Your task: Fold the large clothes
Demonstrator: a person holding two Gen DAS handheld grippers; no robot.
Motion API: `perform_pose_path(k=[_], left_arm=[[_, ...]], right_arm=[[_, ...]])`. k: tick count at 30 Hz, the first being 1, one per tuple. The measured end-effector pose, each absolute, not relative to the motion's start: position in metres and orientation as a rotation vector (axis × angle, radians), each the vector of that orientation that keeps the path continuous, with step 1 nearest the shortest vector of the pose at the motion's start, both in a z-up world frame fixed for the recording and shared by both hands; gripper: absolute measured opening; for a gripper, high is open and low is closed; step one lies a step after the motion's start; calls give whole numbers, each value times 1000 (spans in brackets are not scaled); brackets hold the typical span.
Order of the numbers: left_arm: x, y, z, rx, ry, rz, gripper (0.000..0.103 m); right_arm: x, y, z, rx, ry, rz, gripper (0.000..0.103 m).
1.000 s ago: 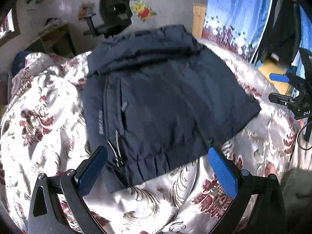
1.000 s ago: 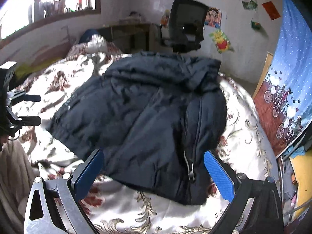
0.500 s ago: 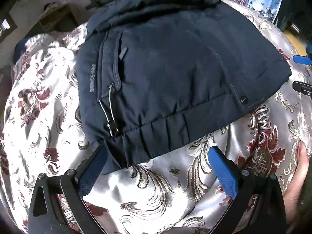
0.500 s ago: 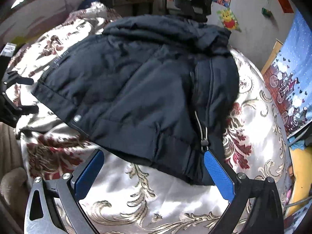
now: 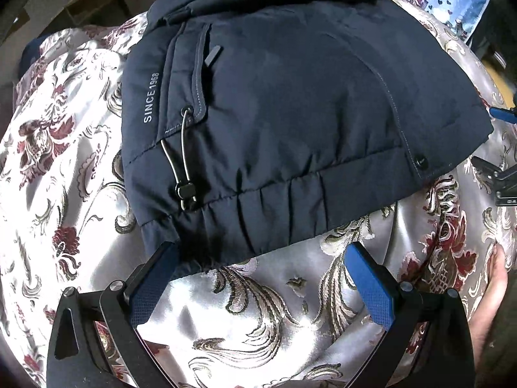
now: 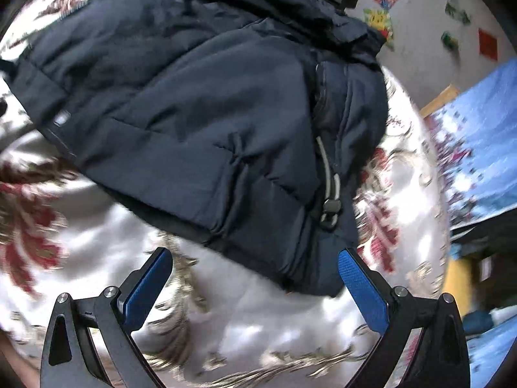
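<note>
Both grippers spread wide at the jacket's hem

The navy jacket (image 5: 290, 103) lies on the satin bedspread (image 5: 274, 317) just ahead of the empty left gripper (image 5: 261, 278) and right gripper (image 6: 255, 278). It looks padded, soft and bulky, probably slippery; the gathered hem (image 5: 274, 207) near each corner seems the best hold.

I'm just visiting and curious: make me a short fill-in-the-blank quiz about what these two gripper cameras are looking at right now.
1. The dark navy jacket lies on a shiny bedspread patterned with ____ flowers.
2. Printed along the jacket's edge in the left view are the words "SINCE ____".
3. The left gripper and the right gripper both have their jaws ____, holding nothing.
4. The pads on the gripper fingers are coloured ____.

Missing words: red; 1968; open; blue
</note>
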State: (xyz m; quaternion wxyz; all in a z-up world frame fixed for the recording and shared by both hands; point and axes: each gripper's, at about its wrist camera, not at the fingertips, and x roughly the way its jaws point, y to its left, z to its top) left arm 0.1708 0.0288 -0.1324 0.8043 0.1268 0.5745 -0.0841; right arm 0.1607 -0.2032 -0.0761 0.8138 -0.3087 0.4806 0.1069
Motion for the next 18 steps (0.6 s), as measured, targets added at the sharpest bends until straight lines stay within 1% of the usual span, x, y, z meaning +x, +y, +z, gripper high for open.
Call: perform_pose_path(k=[8, 9, 10, 11, 13, 14, 16, 18], left_arm=[[172, 31, -135, 281, 1239, -176, 101], [171, 30, -135, 284, 1237, -176, 101], [171, 29, -135, 286, 1236, -177, 101], [172, 29, -135, 288, 1234, -178, 101], [171, 26, -136, 295, 1234, -174, 101], [170, 26, -137, 300, 1235, -175, 101], [169, 24, -137, 313, 1233, -174, 101], [167, 21, -138, 325, 1231, -173, 101]], right_arm=[[159, -191, -68, -725, 878, 244, 102], [158, -189, -66, -736, 850, 251, 100], [158, -187, -63, -738, 828, 262, 94], [158, -186, -61, -734, 810, 275, 91], [160, -184, -57, -724, 787, 295, 76], [159, -182, -54, -717, 776, 306, 71], [160, -181, -50, -699, 766, 331, 49], [160, -178, -45, -675, 759, 342, 42]])
